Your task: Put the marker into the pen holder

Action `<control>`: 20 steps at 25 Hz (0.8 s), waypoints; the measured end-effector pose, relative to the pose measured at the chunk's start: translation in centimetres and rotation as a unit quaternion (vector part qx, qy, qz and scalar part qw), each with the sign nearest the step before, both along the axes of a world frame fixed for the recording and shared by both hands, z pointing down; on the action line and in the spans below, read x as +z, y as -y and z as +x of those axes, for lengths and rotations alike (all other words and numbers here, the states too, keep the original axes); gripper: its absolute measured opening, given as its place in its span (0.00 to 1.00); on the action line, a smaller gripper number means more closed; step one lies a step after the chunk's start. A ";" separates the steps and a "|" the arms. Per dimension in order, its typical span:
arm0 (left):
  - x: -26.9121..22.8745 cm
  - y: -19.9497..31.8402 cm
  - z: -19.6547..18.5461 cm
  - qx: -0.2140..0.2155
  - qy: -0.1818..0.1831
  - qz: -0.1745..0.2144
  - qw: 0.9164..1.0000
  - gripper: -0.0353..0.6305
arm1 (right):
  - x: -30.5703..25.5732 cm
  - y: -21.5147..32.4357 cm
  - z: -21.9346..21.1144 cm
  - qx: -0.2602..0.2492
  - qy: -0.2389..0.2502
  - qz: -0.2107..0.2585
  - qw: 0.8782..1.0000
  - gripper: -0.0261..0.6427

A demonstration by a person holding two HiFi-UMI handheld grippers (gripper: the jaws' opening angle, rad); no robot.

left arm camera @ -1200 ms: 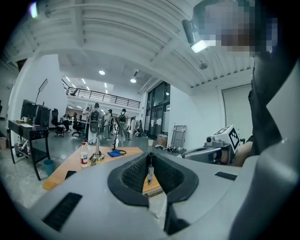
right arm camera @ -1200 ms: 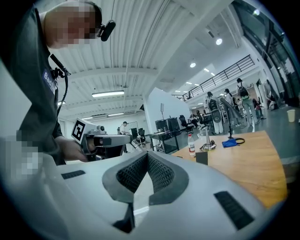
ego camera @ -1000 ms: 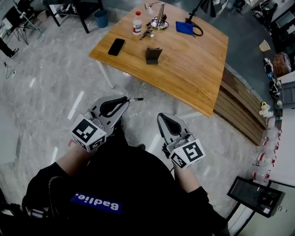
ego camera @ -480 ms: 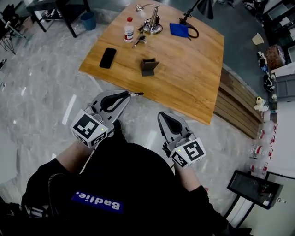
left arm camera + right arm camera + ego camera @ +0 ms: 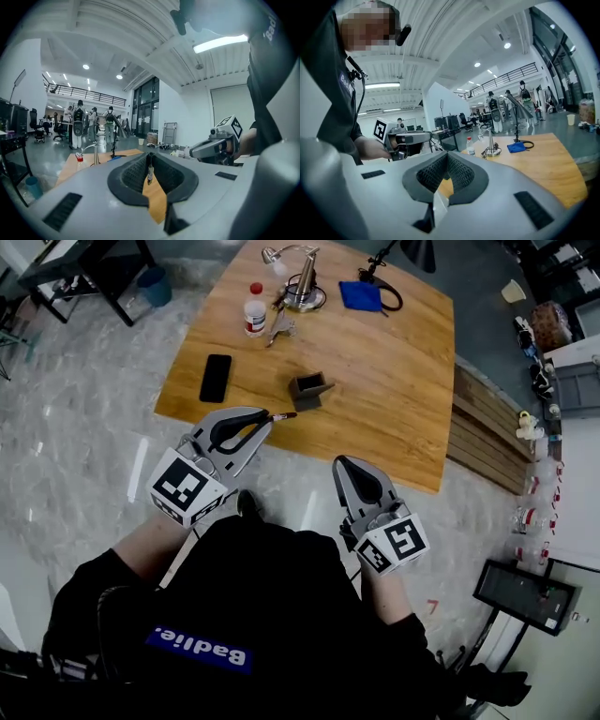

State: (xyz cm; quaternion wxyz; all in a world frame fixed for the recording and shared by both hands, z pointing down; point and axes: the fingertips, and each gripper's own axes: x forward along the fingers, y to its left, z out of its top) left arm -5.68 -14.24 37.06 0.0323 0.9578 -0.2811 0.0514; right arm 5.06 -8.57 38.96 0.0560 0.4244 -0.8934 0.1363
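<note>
My left gripper (image 5: 266, 419) is shut on a thin dark marker (image 5: 282, 415) whose tip pokes out past the jaws, over the near edge of the wooden table (image 5: 403, 381). In the left gripper view the marker (image 5: 149, 172) stands between the closed pads. The small dark grey pen holder (image 5: 309, 388) stands on the table just beyond and to the right of the marker tip. My right gripper (image 5: 345, 464) is shut and holds nothing; it hangs over the floor short of the table edge. Its closed jaws (image 5: 446, 157) point at the table.
A black phone (image 5: 216, 378) lies at the table's left. At the far side are a red-capped bottle (image 5: 254, 310), keys (image 5: 279, 329), a metal desk lamp (image 5: 302, 282) and a blue pouch (image 5: 359, 294). Wooden slats (image 5: 487, 442) run along the table's right. People stand in the background.
The table has come nearer in the head view. Both grippers have advanced toward it, and the marker tip now reaches the table's near edge. The grips are unchanged.
</note>
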 end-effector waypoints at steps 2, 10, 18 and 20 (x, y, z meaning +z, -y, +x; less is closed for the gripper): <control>0.4 1.3 0.0 0.005 0.002 -0.003 1.000 0.12 | 0.1 0.9 -0.2 0.007 0.000 -0.001 1.000 0.04; 2.1 5.8 1.4 -0.006 0.018 -0.006 1.000 0.12 | 0.7 3.1 1.4 0.009 0.004 -0.007 1.000 0.04; 5.5 9.7 4.2 -0.034 0.051 -0.020 0.998 0.12 | 0.9 5.1 4.7 -0.018 0.007 -0.017 1.000 0.04; 6.7 10.7 4.9 -0.037 0.057 -0.026 0.997 0.12 | 0.9 5.8 5.5 -0.021 0.004 -0.018 1.000 0.04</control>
